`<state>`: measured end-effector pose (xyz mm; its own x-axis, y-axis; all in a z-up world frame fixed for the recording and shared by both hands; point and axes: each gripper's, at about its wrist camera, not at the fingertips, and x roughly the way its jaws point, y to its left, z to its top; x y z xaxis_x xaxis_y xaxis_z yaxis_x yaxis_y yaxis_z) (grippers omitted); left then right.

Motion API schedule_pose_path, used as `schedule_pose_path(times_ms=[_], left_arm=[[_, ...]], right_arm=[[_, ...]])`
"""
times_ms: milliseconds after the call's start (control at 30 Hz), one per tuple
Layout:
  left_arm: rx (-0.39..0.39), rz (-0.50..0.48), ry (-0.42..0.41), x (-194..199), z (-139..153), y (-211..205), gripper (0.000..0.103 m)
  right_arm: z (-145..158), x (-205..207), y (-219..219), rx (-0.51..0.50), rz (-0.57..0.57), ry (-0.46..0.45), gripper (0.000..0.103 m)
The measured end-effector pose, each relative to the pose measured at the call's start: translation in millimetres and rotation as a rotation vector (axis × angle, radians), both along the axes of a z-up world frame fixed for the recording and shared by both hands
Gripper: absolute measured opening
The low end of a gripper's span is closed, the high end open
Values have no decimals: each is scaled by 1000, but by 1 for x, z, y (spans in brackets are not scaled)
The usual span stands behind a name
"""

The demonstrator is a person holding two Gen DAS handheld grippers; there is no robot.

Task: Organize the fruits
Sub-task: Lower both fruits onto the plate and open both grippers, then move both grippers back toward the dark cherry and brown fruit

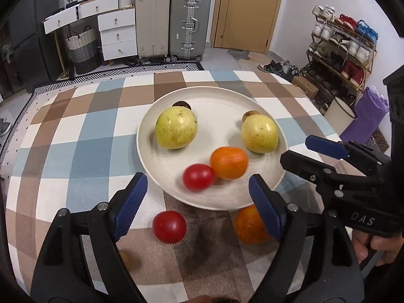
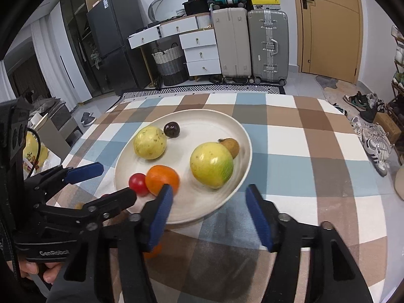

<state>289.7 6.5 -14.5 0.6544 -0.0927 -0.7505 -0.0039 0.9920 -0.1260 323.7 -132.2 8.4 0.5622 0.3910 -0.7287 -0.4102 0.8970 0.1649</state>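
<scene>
Left claw (image 1: 198, 207) above red tomato (image 1: 169, 226)

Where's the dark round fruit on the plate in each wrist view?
Left wrist: dark fruit is at the plate's far side, mostly hidden behind the left yellow fruit.
Right wrist: dark fruit is in full view, upper left of the plate, just right of that yellow fruit.
Shared landmark: the silver suitcase.

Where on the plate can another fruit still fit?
The plate has bare room at its far side, beyond the dark fruit, and in the middle between the two yellow fruits. Its near-left edge is crowded by the tomato and orange.
</scene>
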Motion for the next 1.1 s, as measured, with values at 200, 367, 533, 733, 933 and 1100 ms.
schedule_pose_path(times_ms=[200, 367, 533, 733, 933, 1100], left_arm=[[-1, 41, -16, -21, 10, 10, 99], [-27, 55, -37, -40, 17, 18, 102], [-11, 64, -63, -59, 27, 20, 102], [7, 93, -104, -86, 46, 22, 102], [-3, 117, -118, -110, 53, 27, 102], [-9, 121, -98, -121, 47, 27, 102]], right_arm=[[12, -11, -9, 30, 4, -17, 93], [21, -22, -10, 42, 3, -46, 102], [35, -39, -6, 58, 39, -79, 102], [49, -55, -3, 58, 65, -85, 102], [53, -71, -3, 37, 88, -87, 102], [44, -80, -3, 6, 84, -78, 102]])
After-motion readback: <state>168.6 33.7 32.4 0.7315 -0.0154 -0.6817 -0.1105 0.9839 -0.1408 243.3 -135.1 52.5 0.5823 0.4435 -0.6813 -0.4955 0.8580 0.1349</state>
